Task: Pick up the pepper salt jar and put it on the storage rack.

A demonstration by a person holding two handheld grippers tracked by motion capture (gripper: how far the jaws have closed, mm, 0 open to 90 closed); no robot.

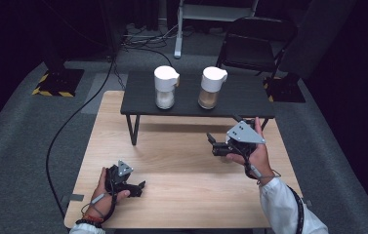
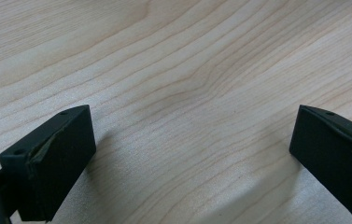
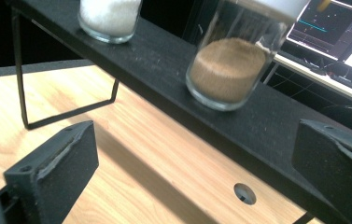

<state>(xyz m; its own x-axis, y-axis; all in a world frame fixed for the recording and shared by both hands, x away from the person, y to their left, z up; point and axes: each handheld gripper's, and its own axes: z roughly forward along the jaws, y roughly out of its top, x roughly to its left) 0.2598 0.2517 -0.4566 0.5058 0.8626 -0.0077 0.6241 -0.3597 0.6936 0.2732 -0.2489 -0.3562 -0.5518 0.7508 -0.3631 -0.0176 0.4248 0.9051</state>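
Note:
Two glass jars with white lids stand on a low black shelf [image 1: 240, 95]. One jar [image 1: 165, 87] holds white grains, the other [image 1: 212, 87] brown grains. The right gripper view looks up at the brown jar [image 3: 227, 70] and the white jar [image 3: 109, 16] from just below the shelf [image 3: 173, 84]. My right gripper [image 1: 212, 144] hovers over the wooden table [image 1: 181, 165] in front of the shelf, jaws wide open and empty [image 3: 197, 163]. Near the table's front left my left gripper [image 1: 140, 187] rests low, its jaws open over bare wood [image 2: 192, 154].
A black folding chair [image 1: 257, 41] and a white stand [image 1: 181, 29] sit behind the shelf. Cables [image 1: 74, 117] trail over the grey carpet at left. A round hole [image 3: 245, 193] is in the tabletop under the shelf. A lit monitor [image 3: 337, 23] shows behind.

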